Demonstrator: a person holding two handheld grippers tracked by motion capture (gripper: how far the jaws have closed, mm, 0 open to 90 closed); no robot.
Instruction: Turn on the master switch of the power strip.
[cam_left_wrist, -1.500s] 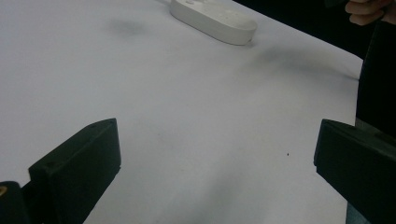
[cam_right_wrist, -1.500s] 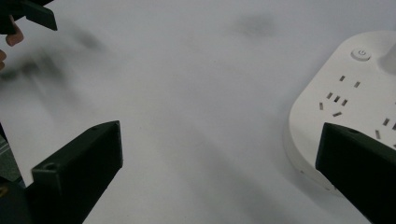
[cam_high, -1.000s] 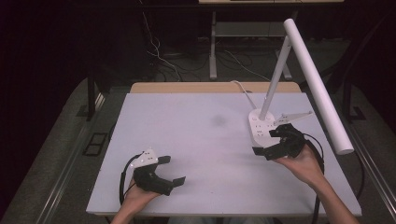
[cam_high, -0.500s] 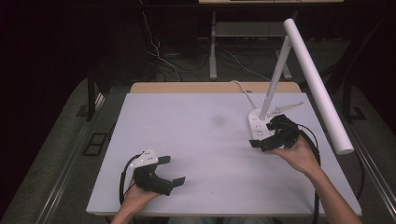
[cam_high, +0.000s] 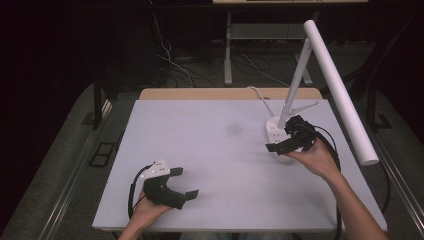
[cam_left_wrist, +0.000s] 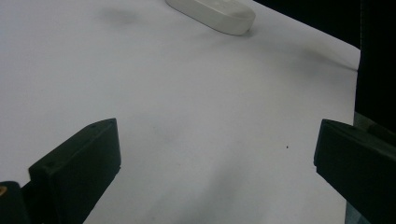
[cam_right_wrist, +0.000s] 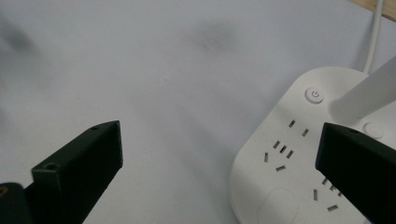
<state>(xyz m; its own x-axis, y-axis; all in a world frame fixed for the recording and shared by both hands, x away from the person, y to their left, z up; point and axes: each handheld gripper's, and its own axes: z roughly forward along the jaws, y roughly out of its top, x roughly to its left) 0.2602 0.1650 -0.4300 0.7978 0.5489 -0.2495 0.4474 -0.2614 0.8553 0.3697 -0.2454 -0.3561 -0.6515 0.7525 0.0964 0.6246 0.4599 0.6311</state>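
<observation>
The right gripper (cam_high: 284, 142) has crept forward since a second ago, and now it sits right over the lamp base (cam_high: 278, 135) at the far right of the white table (cam_high: 215, 150). A second back it was hanging a touch nearer the person, off the base's near edge; half a second back it was already closing in. Now its black body overlaps the base from the high view. Jaws spread wide, nothing between them. In the right gripper view (cam_right_wrist: 219, 154) one jaw stands over bare table and the other over the base, with the socket slots (cam_right_wrist: 280, 151) and the round power button (cam_right_wrist: 315, 94) in plain sight between them. Whether a jaw actually touches the base cannot be told.

The lamp itself hasn't budged. Its stem (cam_high: 295, 87) rises slanted from the base, and the long white bar (cam_high: 340, 95) slopes down toward the table's right edge, just as in both earlier frames. The white cord (cam_high: 257, 95) runs off the back of the table.

Over on the left, no change at all. The left gripper (cam_high: 184, 182) rests near the front left of the table in the person's hand, same spot, same angle as a second ago. Its jaws are wide apart too, holding nothing. The left gripper view (cam_left_wrist: 217, 149) looks across bare table, with the lamp base (cam_left_wrist: 212, 13) far off at the top.
</observation>
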